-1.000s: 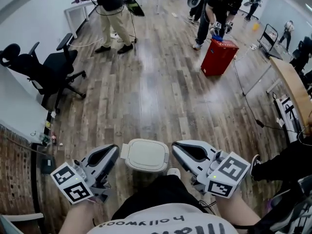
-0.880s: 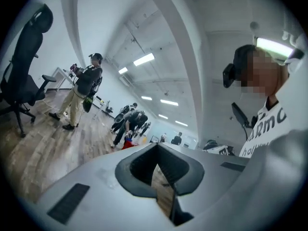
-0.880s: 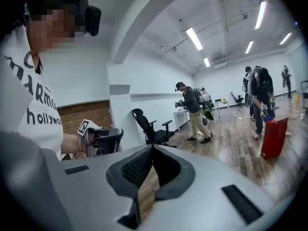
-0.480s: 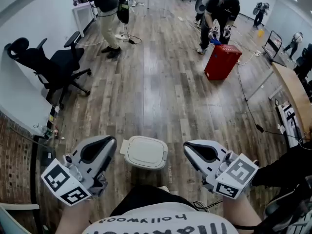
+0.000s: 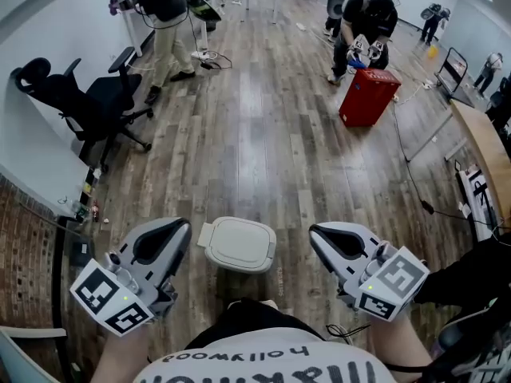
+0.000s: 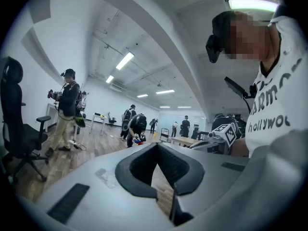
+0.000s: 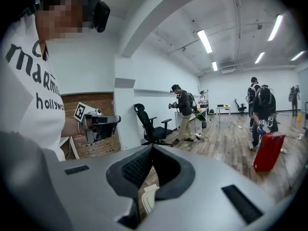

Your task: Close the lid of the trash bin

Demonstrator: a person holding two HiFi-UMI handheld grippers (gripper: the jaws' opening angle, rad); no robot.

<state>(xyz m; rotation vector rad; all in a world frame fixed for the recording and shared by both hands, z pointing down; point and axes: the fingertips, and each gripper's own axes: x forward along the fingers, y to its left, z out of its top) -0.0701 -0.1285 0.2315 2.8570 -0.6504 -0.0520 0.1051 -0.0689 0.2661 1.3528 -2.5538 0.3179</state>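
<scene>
At left, left gripper (image 5: 177,228): its jaws are pressing together at the tips with nothing between them. It is hovering just beside the left flank of the trash bin (image 5: 239,247), not touching it.
At right, right gripper (image 5: 318,231): its jaws are likewise meeting, empty. It is hovering beside the bin's right flank, apart from it.
Marker cubes: black-and-white square codes are showing on the left cube (image 5: 112,300) and the right cube (image 5: 393,280); no letters are showing on them.
Trash bin: white, it is standing on the wooden floor (image 5: 263,142) between the two grippers. Its lid (image 5: 243,238) is lying flat on top, seemingly shut.
Hidden: the lid is covering the bin's body from above. Through the right gripper's jaw gap only a white sliver of the bin is showing.
Shirt (image 5: 263,367): white, it is showing "hollywood" mirrored in the head view. A larger line above is being cut off, perhaps "MARMO".
Beyond: a person is bending over a red box (image 5: 367,96), and a black office chair (image 5: 84,106) is standing by the wall.
</scene>
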